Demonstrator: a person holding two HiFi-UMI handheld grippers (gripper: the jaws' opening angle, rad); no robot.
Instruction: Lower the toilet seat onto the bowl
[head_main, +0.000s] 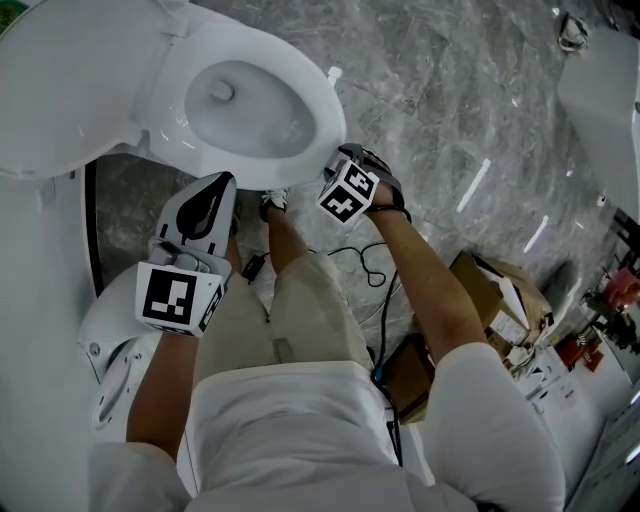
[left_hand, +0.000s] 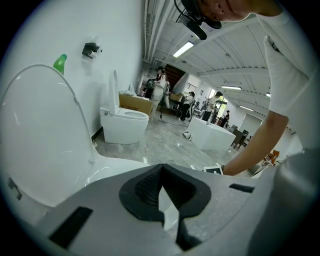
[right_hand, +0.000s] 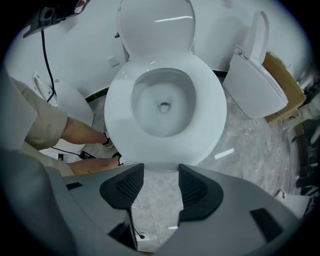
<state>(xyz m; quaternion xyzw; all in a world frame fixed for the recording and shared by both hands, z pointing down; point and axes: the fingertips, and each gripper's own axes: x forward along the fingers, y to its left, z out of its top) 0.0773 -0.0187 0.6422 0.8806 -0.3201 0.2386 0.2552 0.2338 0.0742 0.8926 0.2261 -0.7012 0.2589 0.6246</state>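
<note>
The white oval plastic toilet seat (right_hand: 212, 117) looks flat on the white china toilet bowl (right_hand: 162, 107). I see no gap under it in the right gripper view, so I think the job is done or very nearly done. The big white lid (right_hand: 156, 25) stands up behind it. That is fine, as only the seat had to go down.

The right gripper (right_hand: 161, 172) points down at the front edge of the seat. Its two black pads are about half way apart, and between them there is only the grey marble floor (right_hand: 245, 150). It grips nothing. I think it sits there because the front edge is the easy place to hold a seat and guide it down softly, so it does not bang.

The left gripper (left_hand: 161, 172) is off to the side, near the lid and the side of the bowl. Its pads meet at the tips and nothing is caught in them. It seems to be kept closed and out of the way — one gripper is enough for this job.

The person (head_main: 300, 330) stands right in front of the toilet, bent over it, which keeps both grippers close.
</note>
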